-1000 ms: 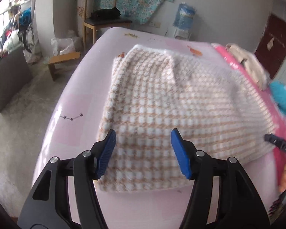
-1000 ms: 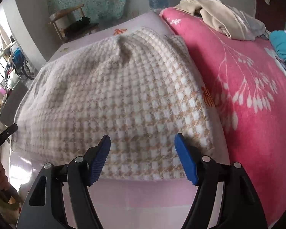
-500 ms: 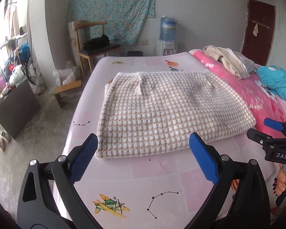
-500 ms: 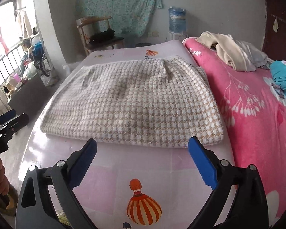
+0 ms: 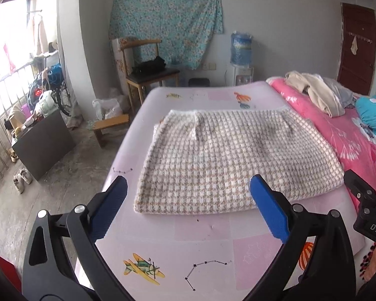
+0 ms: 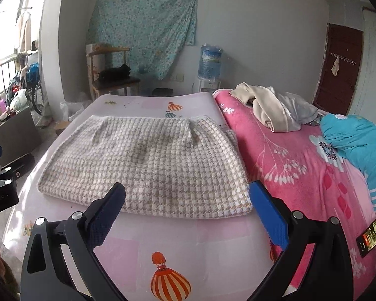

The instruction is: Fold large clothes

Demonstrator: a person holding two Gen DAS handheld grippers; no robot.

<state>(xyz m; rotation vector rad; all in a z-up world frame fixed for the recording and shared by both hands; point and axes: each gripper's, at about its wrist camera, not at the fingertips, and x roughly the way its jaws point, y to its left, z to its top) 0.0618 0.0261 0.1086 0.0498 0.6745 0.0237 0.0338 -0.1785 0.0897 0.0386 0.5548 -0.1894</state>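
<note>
A folded beige-and-white houndstooth garment lies flat on the pale pink bed sheet. My left gripper hovers open above the sheet, short of the garment's near left edge, with nothing between its blue pads. My right gripper hangs open just short of the garment's near right corner, also holding nothing. Each gripper shows at the edge of the other's view: the right gripper and the left gripper.
A pink floral blanket covers the bed's right side, with a heap of beige clothes and a teal quilt on it. A phone lies near the right. The bed's left edge drops to the floor by a wooden chair.
Both grippers have opened wide and drawn back and up from the garment's near edge. The garment now lies free on the sheet.
</note>
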